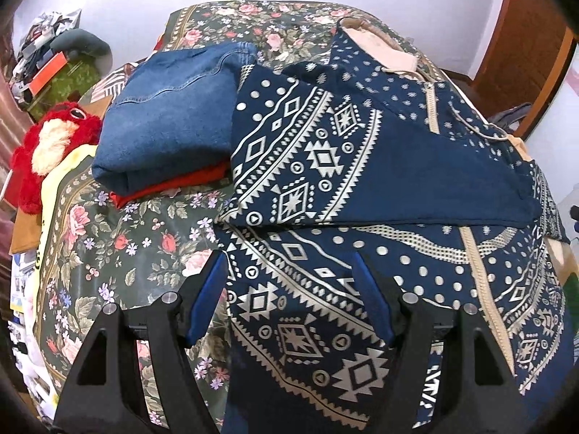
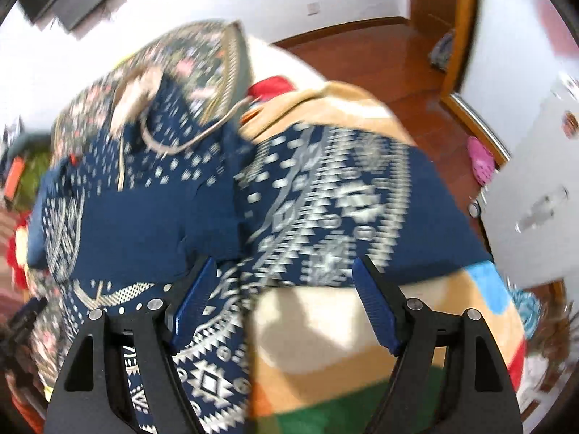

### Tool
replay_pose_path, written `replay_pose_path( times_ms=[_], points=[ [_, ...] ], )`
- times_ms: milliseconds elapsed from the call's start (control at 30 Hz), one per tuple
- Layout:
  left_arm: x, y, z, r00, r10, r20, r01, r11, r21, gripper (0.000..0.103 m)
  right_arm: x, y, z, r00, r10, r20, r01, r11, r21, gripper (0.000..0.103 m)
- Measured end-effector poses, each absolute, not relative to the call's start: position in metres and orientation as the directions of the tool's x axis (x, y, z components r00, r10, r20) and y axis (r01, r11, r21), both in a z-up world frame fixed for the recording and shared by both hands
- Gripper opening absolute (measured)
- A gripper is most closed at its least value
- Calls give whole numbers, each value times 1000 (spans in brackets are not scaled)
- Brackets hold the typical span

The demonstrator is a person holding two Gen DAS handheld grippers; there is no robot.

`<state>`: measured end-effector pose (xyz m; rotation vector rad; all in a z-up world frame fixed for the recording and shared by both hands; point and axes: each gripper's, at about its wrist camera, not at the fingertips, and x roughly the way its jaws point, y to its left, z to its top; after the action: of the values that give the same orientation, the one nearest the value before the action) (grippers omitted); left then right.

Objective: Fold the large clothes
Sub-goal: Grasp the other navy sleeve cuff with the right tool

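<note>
A large navy hooded garment [image 1: 416, 166] with a white geometric print lies spread on the floral bedcover [image 1: 119, 238]. One sleeve is folded across its front, and a cream zip [image 1: 477, 271] runs down it. My left gripper [image 1: 287, 258] hovers open over the garment's left edge, with nothing between its blue pads [image 1: 208, 296]. The right wrist view is blurred. There the garment [image 2: 325, 202] drapes over a tan patchwork blanket [image 2: 325, 329], with its beige hood [image 2: 141, 86] at the far end. My right gripper [image 2: 284, 264] hangs open above the garment's near edge.
Folded blue jeans [image 1: 170, 123] rest on a red garment [image 1: 173, 188] at the left of the bed. A red plush toy [image 1: 47, 148] and clutter sit beyond the left edge. A wooden door frame [image 2: 459, 29], a wood floor [image 2: 380, 61], a pink slipper [image 2: 479, 159] and a white cabinet [image 2: 535, 195] lie to the right.
</note>
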<state>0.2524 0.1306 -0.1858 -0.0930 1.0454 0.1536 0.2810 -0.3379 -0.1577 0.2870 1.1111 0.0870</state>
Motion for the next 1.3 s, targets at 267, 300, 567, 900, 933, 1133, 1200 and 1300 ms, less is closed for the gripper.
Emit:
replay_pose_path(
  times_ms=[267,300,567,900,933,1133,1200,1300],
  points=[
    [256,120,-186,490,61,-869,-166,986,-24,70,271,-427,-196,406,270,-873,374,822,429,75],
    [257,118,-186,489,61,-870,-165,986,-24,70,271,-431,-201,405,278,-871,395,806,441,75],
    [263,111,-191,472,66,-879,-162,987,-13,70,289,-459,-230,453,335,-826,512,660,549,74],
    [265,114,-193,467,66,-882,-170,985,-16,70,301,-465,-238,466,221,-857,575,660,483,11],
    [265,114,-193,467,66,-882,-170,985,-17,70,301,-462,-231,470,202,-859,568,676,470,10],
    [257,119,-188,484,59,-873,-175,984,-30,70,305,-436,-182,546,122,-829,452,790,414,7],
    [255,121,-187,487,57,-872,-177,984,-35,70,305,-423,-157,593,123,-796,392,819,419,7],
    [250,126,-185,493,52,-868,-183,982,-45,70,308,-407,-124,648,144,-748,312,846,433,7]
  ],
)
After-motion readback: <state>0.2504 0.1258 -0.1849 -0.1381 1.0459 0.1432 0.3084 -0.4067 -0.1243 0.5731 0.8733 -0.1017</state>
